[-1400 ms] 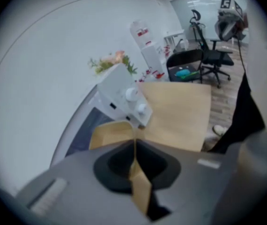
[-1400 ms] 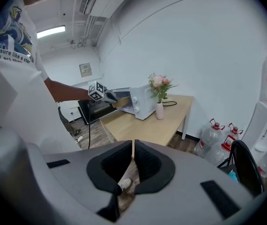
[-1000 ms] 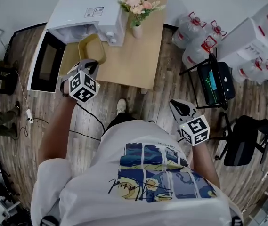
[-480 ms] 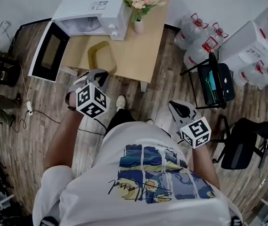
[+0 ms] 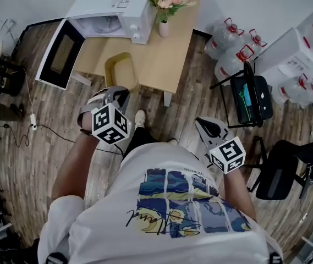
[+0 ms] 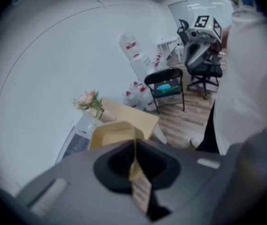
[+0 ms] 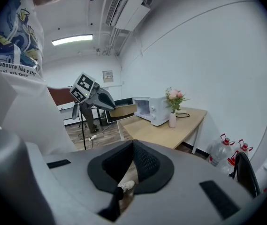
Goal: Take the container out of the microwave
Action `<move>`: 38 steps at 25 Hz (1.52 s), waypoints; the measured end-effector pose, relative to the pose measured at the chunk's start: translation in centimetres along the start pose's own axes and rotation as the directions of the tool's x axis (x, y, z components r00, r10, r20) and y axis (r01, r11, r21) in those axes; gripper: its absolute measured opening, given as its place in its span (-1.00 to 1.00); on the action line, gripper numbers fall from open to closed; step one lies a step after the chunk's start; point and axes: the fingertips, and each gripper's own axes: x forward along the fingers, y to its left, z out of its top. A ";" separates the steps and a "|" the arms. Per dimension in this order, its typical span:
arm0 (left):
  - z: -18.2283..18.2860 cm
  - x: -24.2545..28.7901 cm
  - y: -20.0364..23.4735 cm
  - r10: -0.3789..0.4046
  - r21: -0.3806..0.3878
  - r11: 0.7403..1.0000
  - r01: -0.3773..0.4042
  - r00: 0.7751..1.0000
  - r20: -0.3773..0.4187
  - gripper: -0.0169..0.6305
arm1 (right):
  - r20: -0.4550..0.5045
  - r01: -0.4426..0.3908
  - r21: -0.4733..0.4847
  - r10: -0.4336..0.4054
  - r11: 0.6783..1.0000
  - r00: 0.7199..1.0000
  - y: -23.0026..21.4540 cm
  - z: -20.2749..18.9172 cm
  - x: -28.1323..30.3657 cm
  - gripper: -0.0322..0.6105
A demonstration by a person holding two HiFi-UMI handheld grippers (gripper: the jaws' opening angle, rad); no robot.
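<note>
A tan, shallow container (image 5: 121, 70) hangs over the front part of the wooden table (image 5: 164, 65), outside the white microwave (image 5: 112, 16), whose door (image 5: 61, 54) stands wide open. My left gripper (image 5: 115, 96) is shut on the container's near rim; in the left gripper view that rim (image 6: 134, 161) runs between the jaws, with the container's body (image 6: 110, 132) beyond. The right gripper view shows the same container (image 7: 122, 110) held level in the left gripper (image 7: 106, 100). My right gripper (image 5: 208, 126) hovers over the floor at my right side, shut with nothing in it.
A vase of flowers (image 5: 163, 26) stands on the table right of the microwave. Several water bottles (image 5: 230, 43), a black folding chair (image 5: 252, 95) and an office chair (image 5: 285, 166) crowd the right side. A cable and power strip (image 5: 33, 120) lie on the floor at left.
My left gripper has drawn the container back from the microwave's opening toward me, over the table's front. The right gripper has barely shifted.
</note>
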 end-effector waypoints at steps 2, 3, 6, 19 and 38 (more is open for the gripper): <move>-0.1 -0.1 -0.2 0.003 0.002 1.000 -0.003 1.000 -0.001 -0.88 | -0.004 -0.002 -0.004 0.001 1.000 1.000 0.3 -0.2 -0.2 -0.88; -0.1 -0.2 -0.2 0.006 0.002 1.000 -0.006 1.000 -0.001 -0.88 | -0.006 -0.001 -0.005 0.001 1.000 1.000 0.5 -0.3 -0.3 -0.88; -0.2 -0.3 -0.2 0.013 0.003 1.000 -0.013 1.000 0.000 -0.88 | -0.009 0.003 -0.012 -0.003 1.000 1.000 0.6 -0.4 -0.6 -0.88; -0.7 -0.8 -0.2 0.017 0.004 1.000 -0.017 1.000 -0.008 -0.88 | -0.002 -0.023 -0.029 0.023 0.999 1.000 1.4 0.3 0.0 -0.88; -0.6 0.2 0.2 0.006 0.015 1.000 -0.006 1.000 -0.023 -0.88 | -0.009 -0.023 -0.010 0.023 1.000 1.000 0.4 -0.3 0.6 -0.88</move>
